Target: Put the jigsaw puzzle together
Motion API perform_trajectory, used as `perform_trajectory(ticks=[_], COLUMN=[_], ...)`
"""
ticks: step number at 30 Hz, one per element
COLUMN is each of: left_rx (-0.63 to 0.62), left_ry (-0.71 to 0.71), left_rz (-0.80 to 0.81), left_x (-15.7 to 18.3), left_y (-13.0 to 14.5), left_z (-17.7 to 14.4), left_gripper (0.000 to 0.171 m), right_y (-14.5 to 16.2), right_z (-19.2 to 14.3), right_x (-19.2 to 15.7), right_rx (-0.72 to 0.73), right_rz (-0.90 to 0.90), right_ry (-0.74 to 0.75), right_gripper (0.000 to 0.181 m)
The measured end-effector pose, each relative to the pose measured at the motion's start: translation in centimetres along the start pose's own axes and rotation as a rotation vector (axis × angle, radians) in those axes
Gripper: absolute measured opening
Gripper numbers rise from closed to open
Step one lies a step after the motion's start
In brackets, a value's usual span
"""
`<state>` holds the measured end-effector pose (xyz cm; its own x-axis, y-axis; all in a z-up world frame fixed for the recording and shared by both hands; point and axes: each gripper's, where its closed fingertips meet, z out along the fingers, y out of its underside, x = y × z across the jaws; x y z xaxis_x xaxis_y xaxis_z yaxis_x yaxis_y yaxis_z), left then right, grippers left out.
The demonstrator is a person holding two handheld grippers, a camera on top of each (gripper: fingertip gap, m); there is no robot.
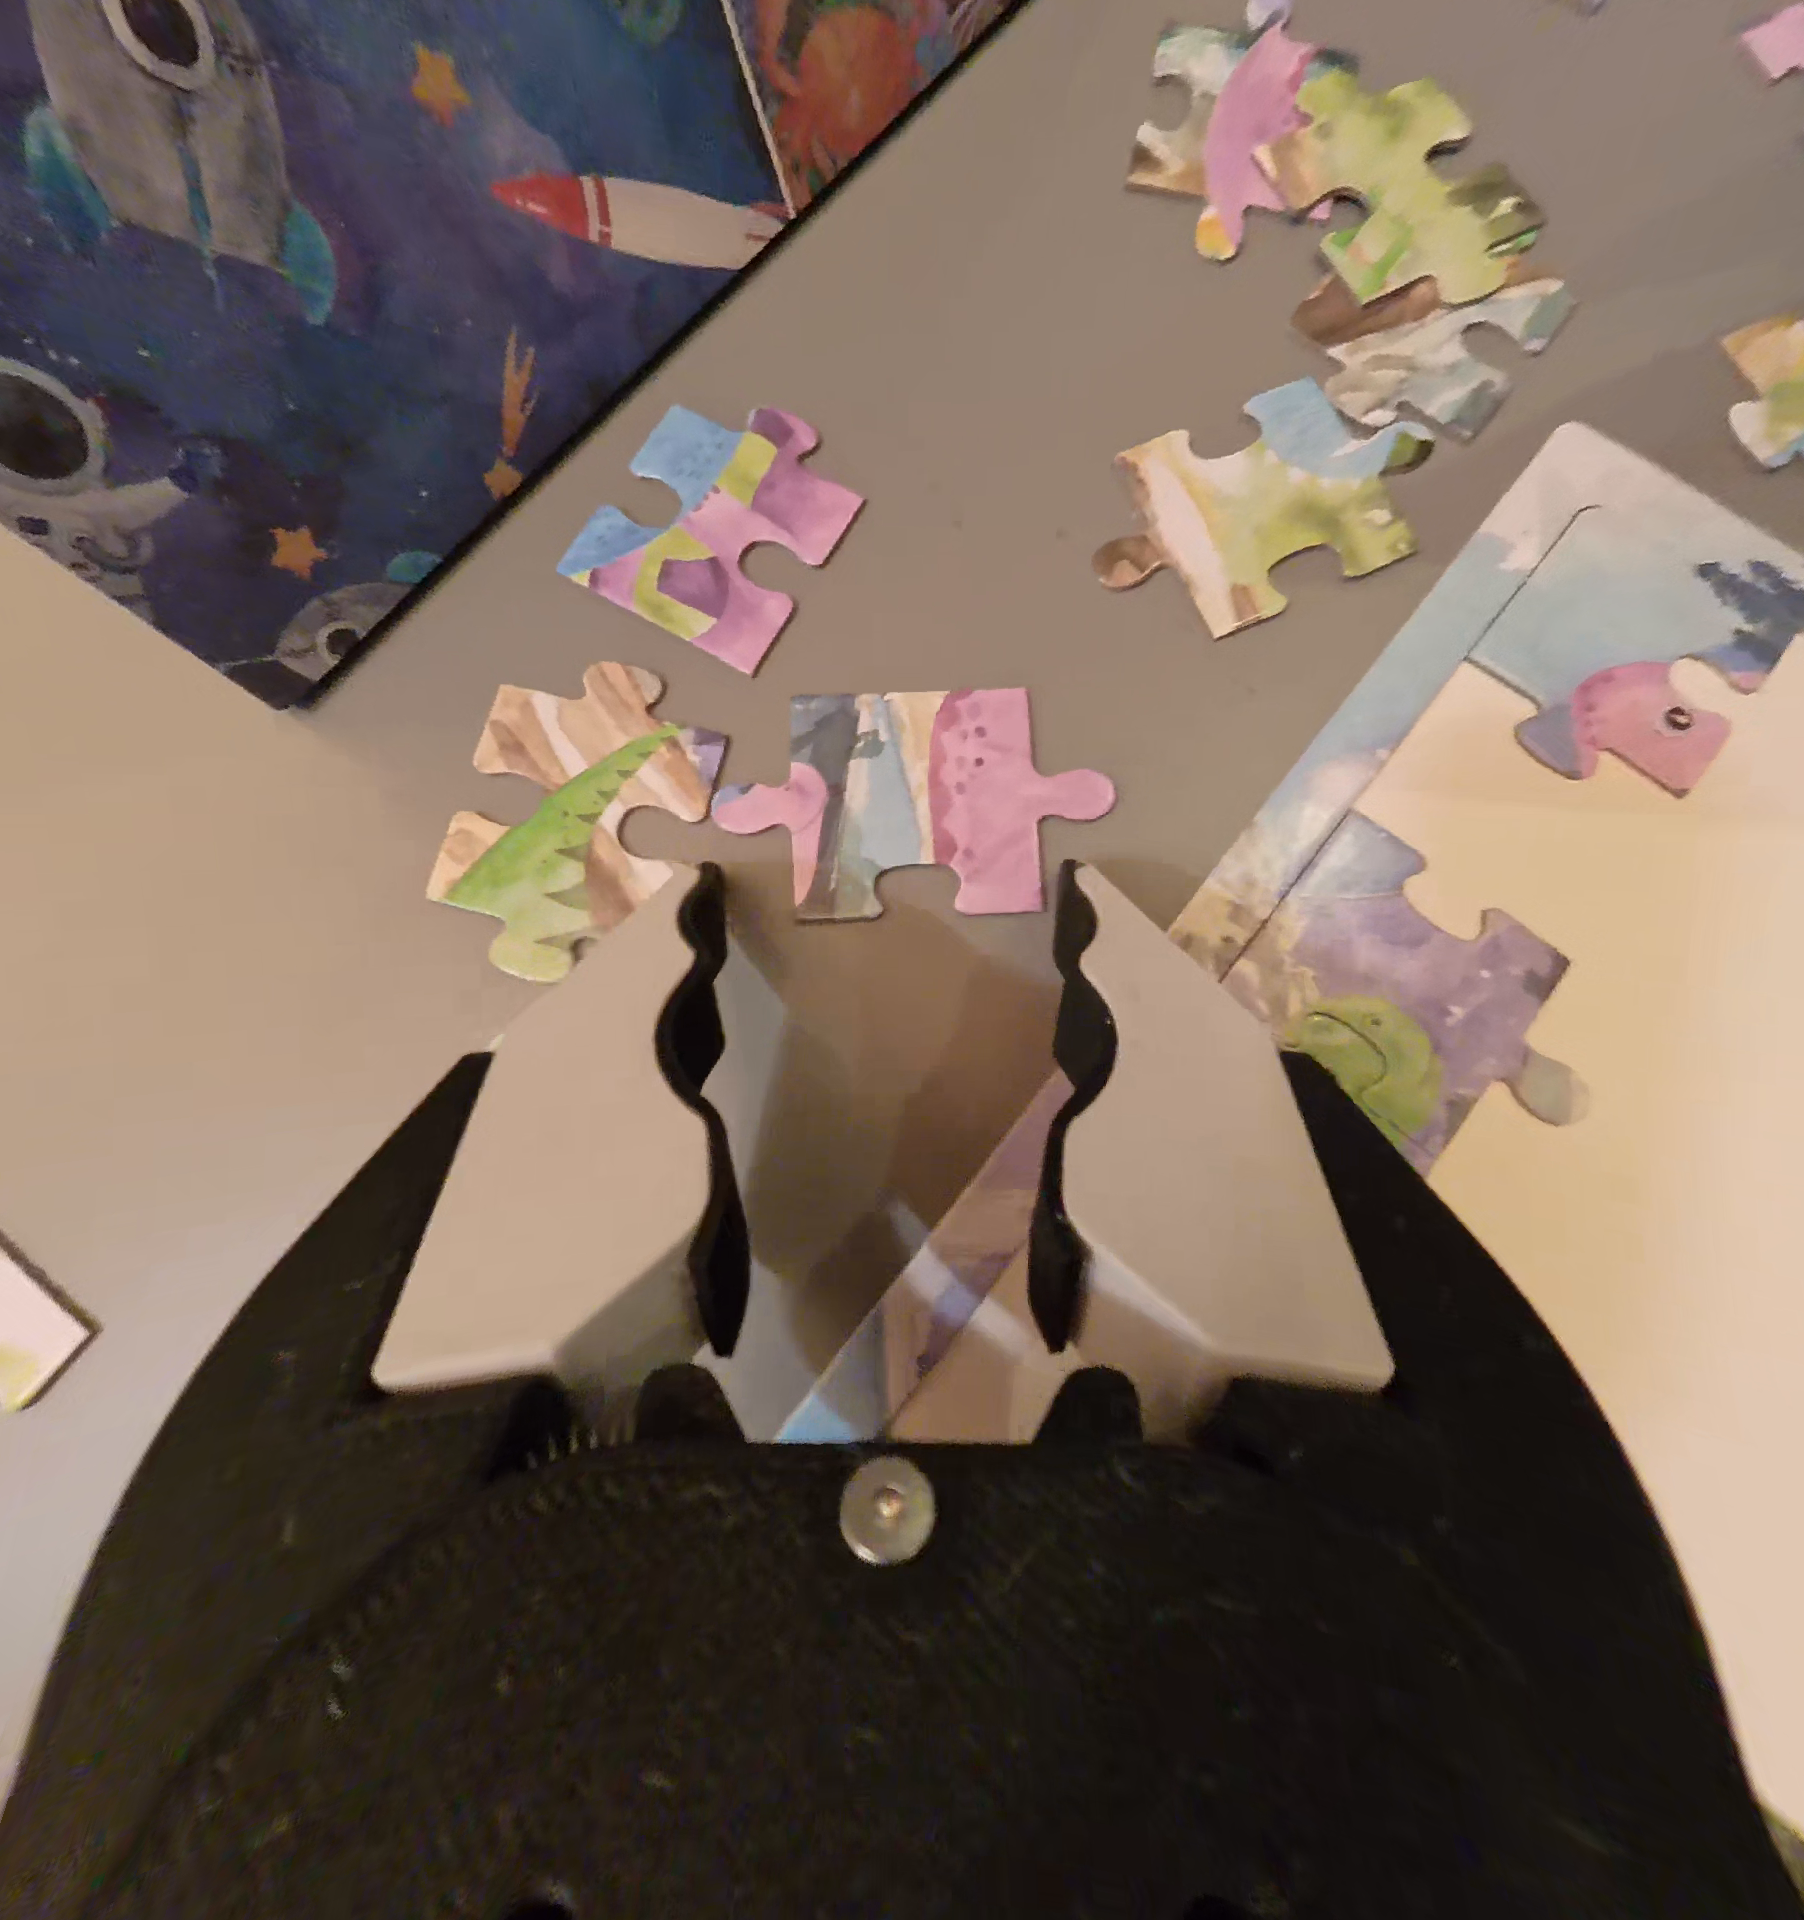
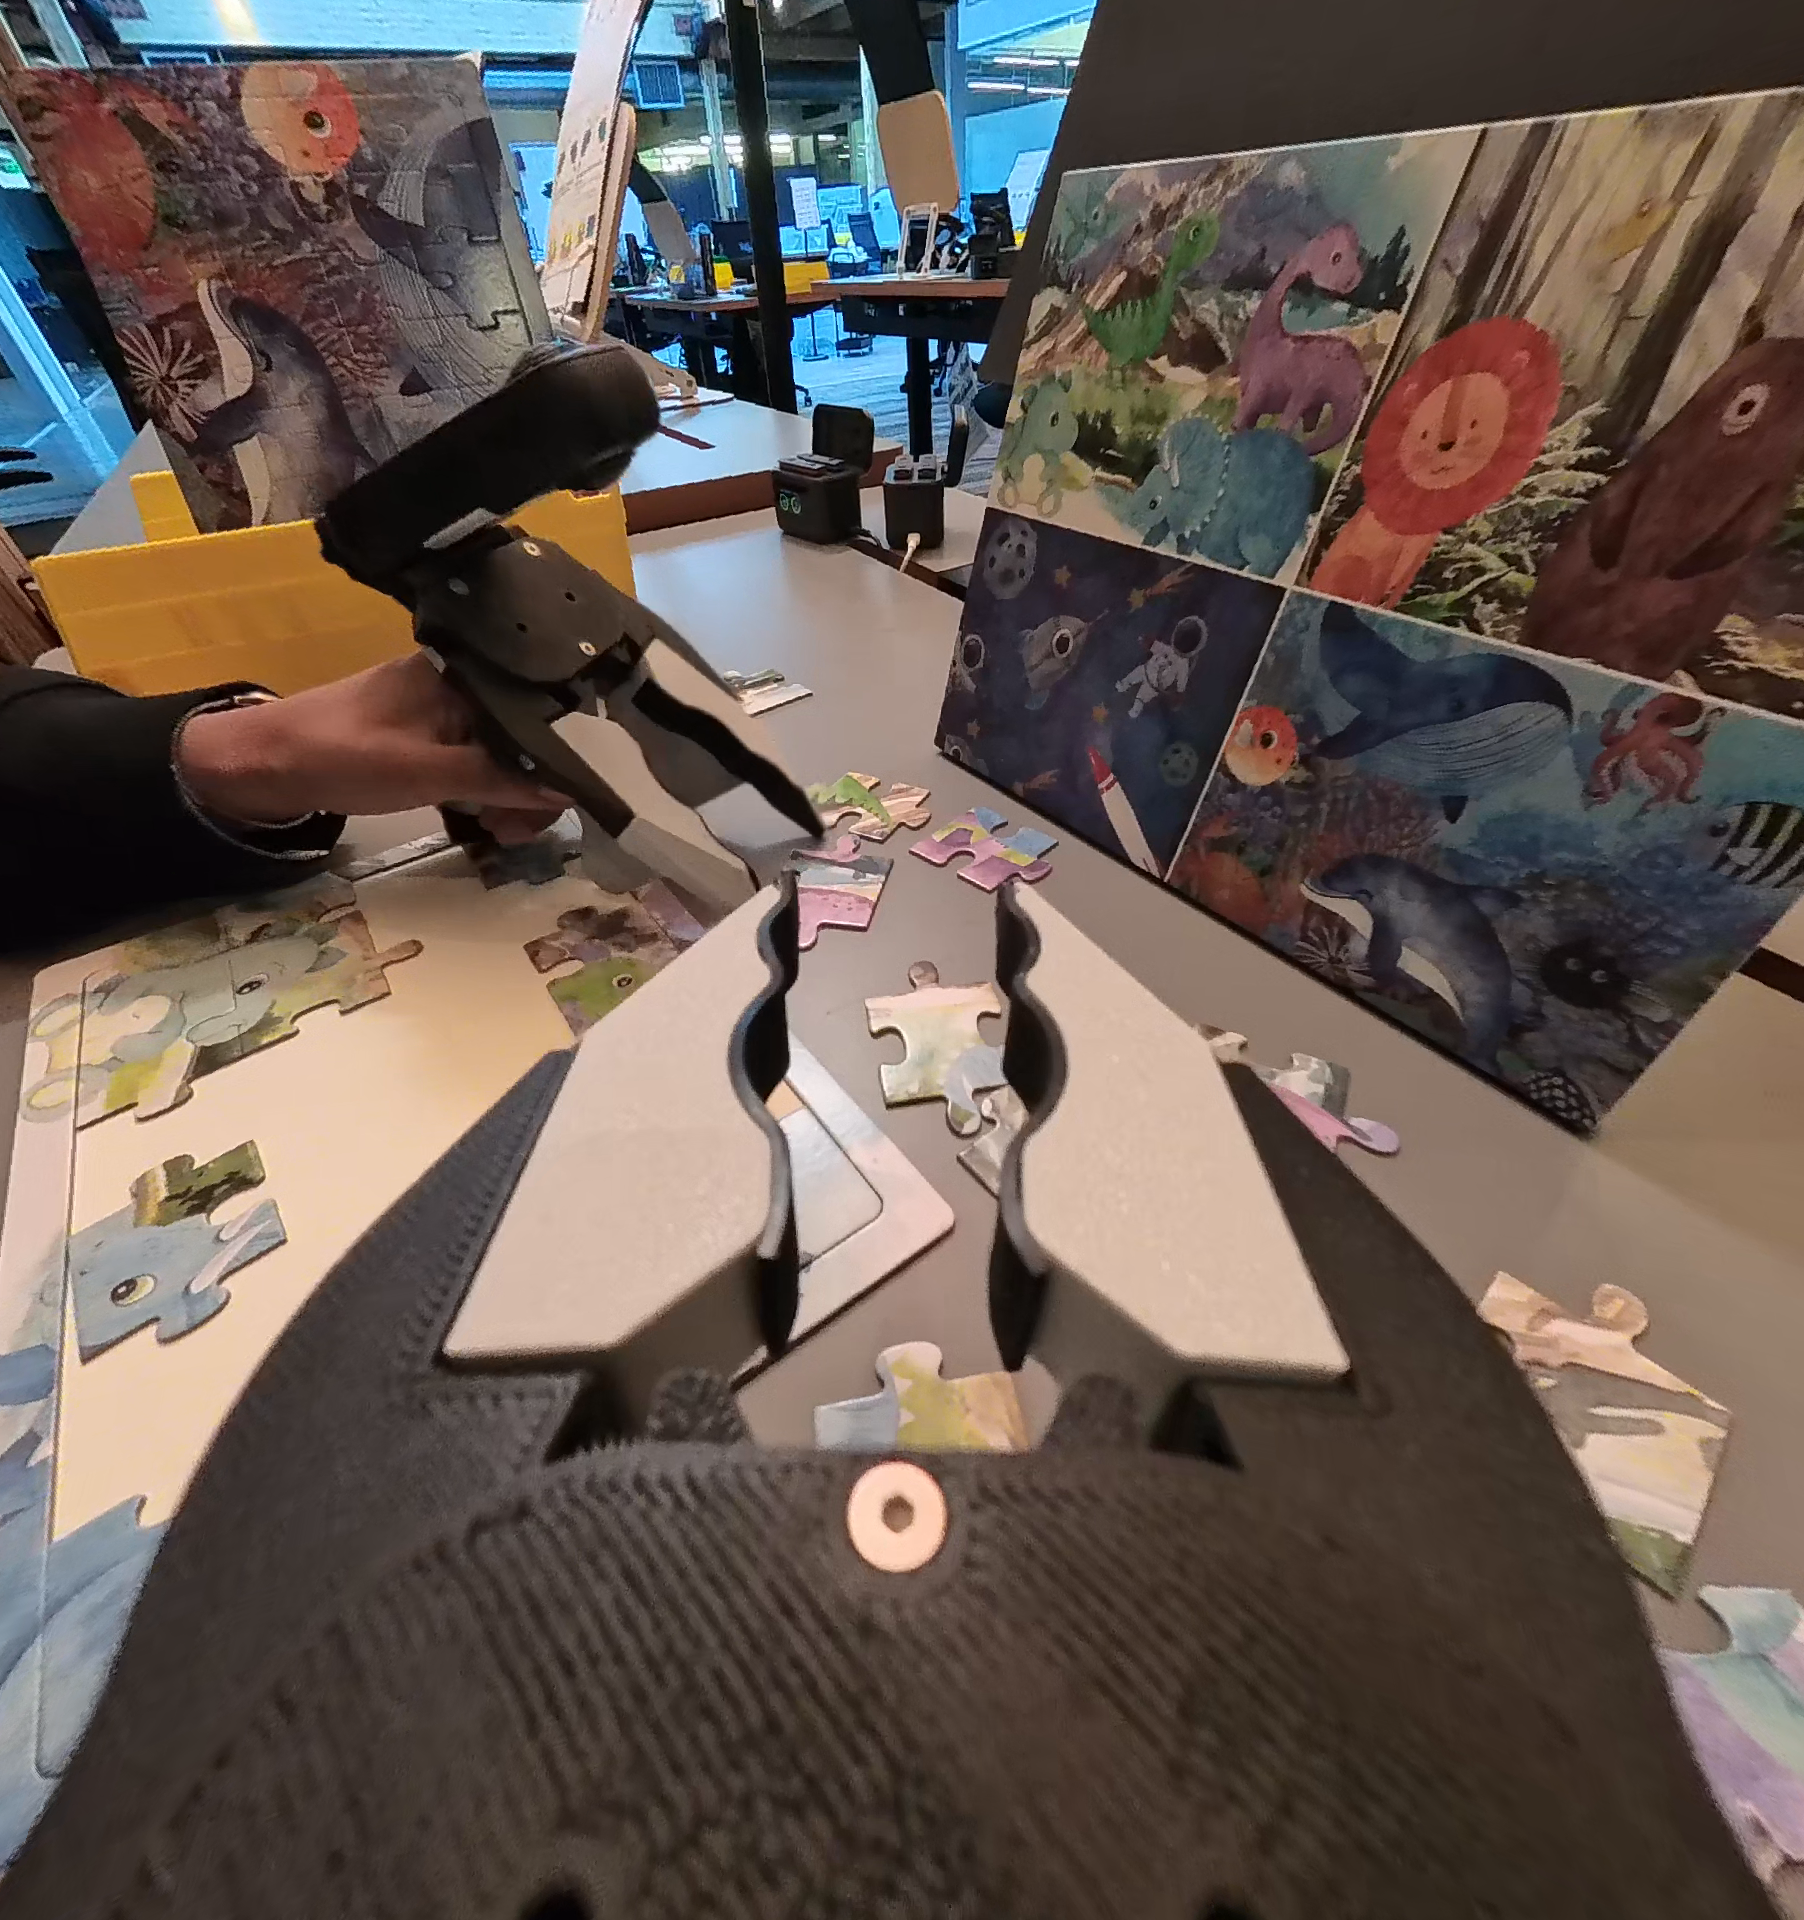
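My left gripper (image 1: 887, 883) is open and empty, with its tips low over the grey table just short of a pink and blue puzzle piece (image 1: 908, 800). A green-tailed piece (image 1: 565, 821) lies by its left finger. The cream puzzle tray (image 1: 1656, 1143) on the right holds a pink dinosaur-head piece (image 1: 1625, 727) and a purple-green piece (image 1: 1397, 987). In the right wrist view my right gripper (image 2: 895, 904) is open and empty above the tray's (image 2: 358, 1122) corner. There a hand holds the left gripper (image 2: 773, 862) at the pink piece (image 2: 841, 894).
Loose pieces lie scattered on the table (image 1: 1262, 520) (image 2: 929, 1039) (image 2: 981, 847). A picture board (image 2: 1397, 520) leans upright at the table's far side. A yellow crate (image 2: 254, 592) and another puzzle picture (image 2: 285, 291) stand behind the hand (image 2: 358, 748). Chargers (image 2: 856, 488) sit farther back. The grippers' ends are close to 20 cm from one another.
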<state>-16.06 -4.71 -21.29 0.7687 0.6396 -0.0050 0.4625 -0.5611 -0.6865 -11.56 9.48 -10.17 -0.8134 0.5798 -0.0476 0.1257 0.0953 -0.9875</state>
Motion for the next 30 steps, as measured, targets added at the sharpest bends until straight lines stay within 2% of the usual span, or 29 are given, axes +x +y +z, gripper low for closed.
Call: perform_trajectory(ticks=[6, 15, 23, 24, 25, 27, 30], left_rx=[-0.001, 0.007, 0.086, 0.099, 0.116, 0.116, 0.063], left_ry=[0.007, 0.014, 0.002, 0.015, 0.024, 0.020, -0.011], left_rz=[0.004, 0.043, 0.124, 0.134, 0.143, 0.165, 0.181], left_x=[0.2, 0.3, 1.5, 2.0, 2.5, 3.2, 2.9], left_y=[-0.1, -0.3, -2.0, -2.3, -2.6, -2.8, -2.1], left_z=[0.0, -0.2, -1.5, -1.8, -2.0, -2.3, -1.8], left_gripper=[0.047, 0.046, 0.045, 0.032, 0.031, 0.033, 0.047], right_y=[0.1, -0.1, -0.2, -0.2, -0.2, -0.3, -0.4], right_z=[0.1, 0.0, -0.1, -0.2, -0.2, -0.3, -0.3], right_x=[-0.1, -0.1, 0.0, 0.1, 0.1, 0.2, 0.1], right_rx=[-0.005, -0.003, -0.003, -0.002, -0.001, 0.001, 0.004], right_rz=[-0.005, -0.014, -0.021, -0.022, -0.022, -0.020, -0.020], right_ry=[-0.001, 0.003, 0.011, 0.013, 0.015, 0.016, 0.013], right_gripper=[0.037, 0.036, 0.036, 0.036, 0.036, 0.036, 0.036])
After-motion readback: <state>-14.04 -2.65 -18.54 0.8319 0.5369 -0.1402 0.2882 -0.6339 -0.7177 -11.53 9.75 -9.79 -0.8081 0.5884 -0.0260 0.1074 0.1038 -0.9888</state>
